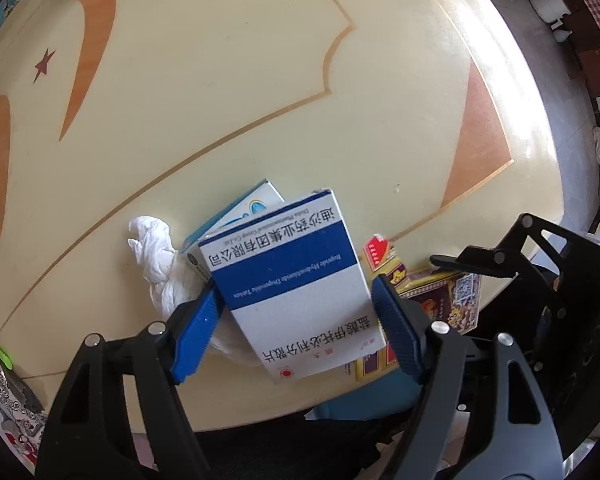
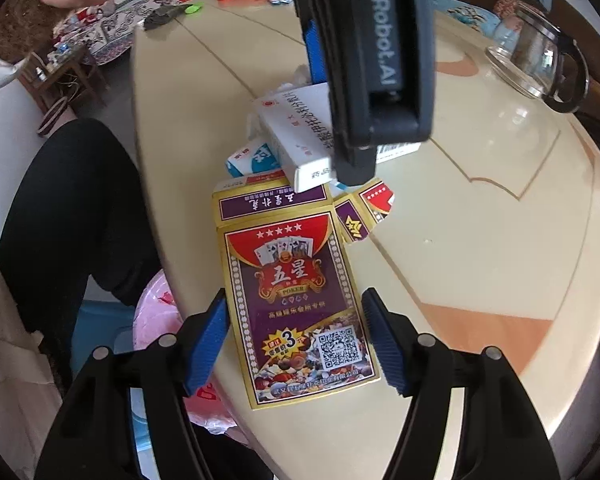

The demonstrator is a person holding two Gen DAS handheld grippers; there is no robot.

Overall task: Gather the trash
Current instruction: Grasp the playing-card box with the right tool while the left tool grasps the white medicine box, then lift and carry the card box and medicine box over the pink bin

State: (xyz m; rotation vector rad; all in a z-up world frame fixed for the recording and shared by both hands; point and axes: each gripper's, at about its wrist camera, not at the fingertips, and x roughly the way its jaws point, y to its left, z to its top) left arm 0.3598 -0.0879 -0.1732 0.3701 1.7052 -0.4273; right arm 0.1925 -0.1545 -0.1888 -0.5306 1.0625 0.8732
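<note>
A white and blue medicine box (image 1: 296,280) lies on the cream table, between the open fingers of my left gripper (image 1: 300,316); the pads look close to its sides, with a small gap. It also shows in the right wrist view (image 2: 296,136), with the left gripper's body above it. A crumpled white tissue (image 1: 160,264) and a light blue carton (image 1: 256,204) lie beside and under it. A purple and gold poker card box (image 2: 296,300) lies flat between the open fingers of my right gripper (image 2: 296,332); in the left wrist view the card box (image 1: 448,296) sits right of the medicine box.
A pink plastic bag (image 2: 156,320) hangs in a blue bin below the table's near edge (image 2: 140,128). A glass jug (image 2: 540,64) stands at the far right. A person's dark-clad leg (image 2: 72,200) is at left. Small clutter lies at the table's far end.
</note>
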